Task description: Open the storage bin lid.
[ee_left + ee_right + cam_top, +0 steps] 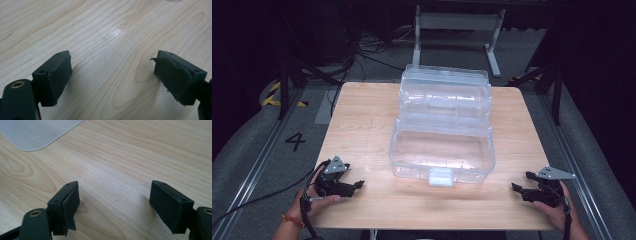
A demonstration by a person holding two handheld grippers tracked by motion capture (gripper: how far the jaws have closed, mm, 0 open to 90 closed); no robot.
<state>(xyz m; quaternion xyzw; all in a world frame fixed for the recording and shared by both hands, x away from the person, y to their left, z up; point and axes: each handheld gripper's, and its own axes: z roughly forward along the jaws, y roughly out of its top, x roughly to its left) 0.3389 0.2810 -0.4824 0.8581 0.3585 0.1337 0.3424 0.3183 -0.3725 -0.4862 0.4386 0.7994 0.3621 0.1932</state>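
Two grippers, left gripper (357,185) and right gripper (515,187), jaws apart, resting near the clear plastic organizer box (443,125) mid-table (362,125).

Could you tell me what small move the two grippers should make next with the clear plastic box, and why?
Probably bring both grippers inward toward the clear plastic tiered storage box. The left gripper and right gripper rest near the front corners of the light wooden table, jaws open with nothing between them, both apart from the box. Its white front latch faces the person, so it seems the likely first contact.
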